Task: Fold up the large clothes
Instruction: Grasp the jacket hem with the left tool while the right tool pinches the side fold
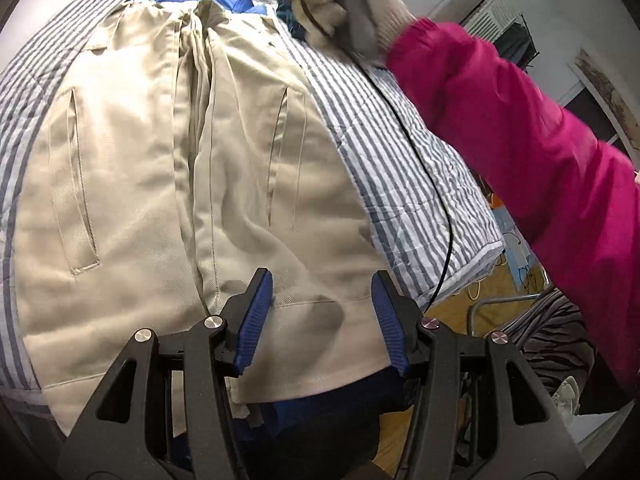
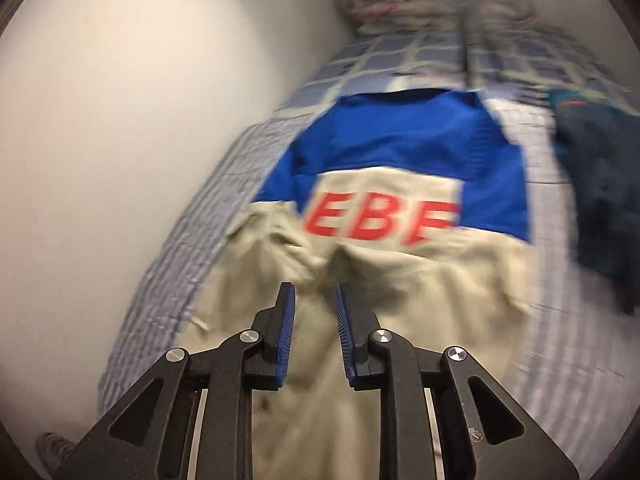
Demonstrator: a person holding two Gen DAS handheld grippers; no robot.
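A beige and blue jacket (image 1: 160, 184) lies spread on a striped quilt (image 1: 384, 152); two slit pockets and a centre seam show. My left gripper (image 1: 322, 284) is open over the jacket's near hem, fingers apart, holding nothing. In the right wrist view the jacket (image 2: 400, 280) shows a blue upper part and red letters "EBE" (image 2: 380, 220). My right gripper (image 2: 316, 296) hangs above the beige cloth with a gap between its blue pads (image 2: 286, 320); nothing is between them. This view is motion-blurred. A gloved hand (image 1: 360, 4) in a pink sleeve holds the right gripper's handle.
A dark teal garment (image 2: 600, 184) lies on the quilt's right side. A checked blanket (image 2: 420, 56) and a bundled heap (image 2: 420, 0) lie at the far end. A white wall (image 2: 120, 140) runs along the left. A black cable (image 1: 432, 184) crosses the quilt. A chair with striped fabric (image 1: 552, 340) stands right.
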